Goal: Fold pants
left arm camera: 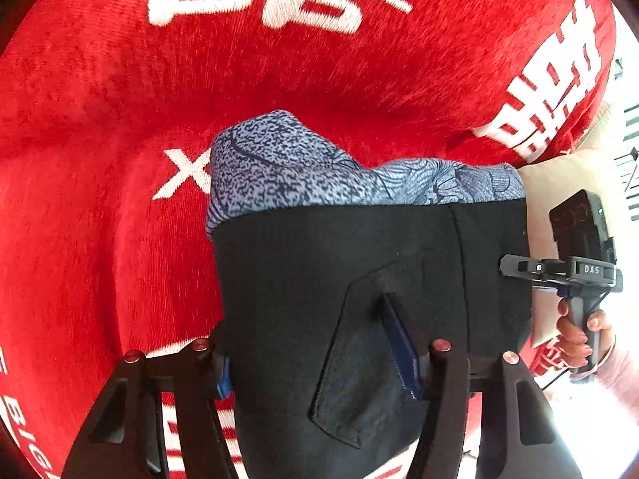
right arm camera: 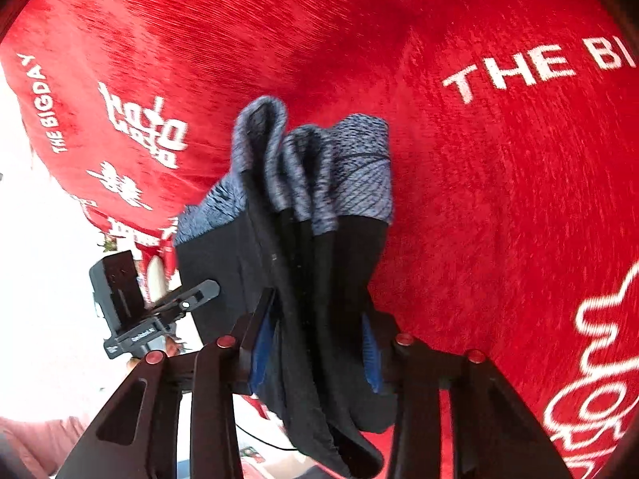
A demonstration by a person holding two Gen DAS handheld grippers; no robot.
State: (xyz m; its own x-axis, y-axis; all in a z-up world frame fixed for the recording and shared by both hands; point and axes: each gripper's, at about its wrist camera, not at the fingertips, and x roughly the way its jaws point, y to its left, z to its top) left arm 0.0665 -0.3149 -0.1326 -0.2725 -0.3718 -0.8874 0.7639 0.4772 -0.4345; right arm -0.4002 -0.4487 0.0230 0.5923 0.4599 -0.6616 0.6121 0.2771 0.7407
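While both grippers grip cloth:
Left gripper (left arm camera: 319,349): jaws clamped on black pants (left arm camera: 319,271).
Right gripper (right arm camera: 315,343): jaws clenched on bunched folds.
Pants: hanging between jaws, above red blanket (left arm camera: 100,159).

The left tool (left arm camera: 319,353) has its two blue-padded fingers (left arm camera: 401,345) closed on dark cloth, one pad lying on top, the other at the edge. The right tool (right arm camera: 315,347) is clamped the same way, cloth bunched between its fingers. A bare hand (left arm camera: 579,331) grips the right tool's handle, a pink sleeve at the wrist.
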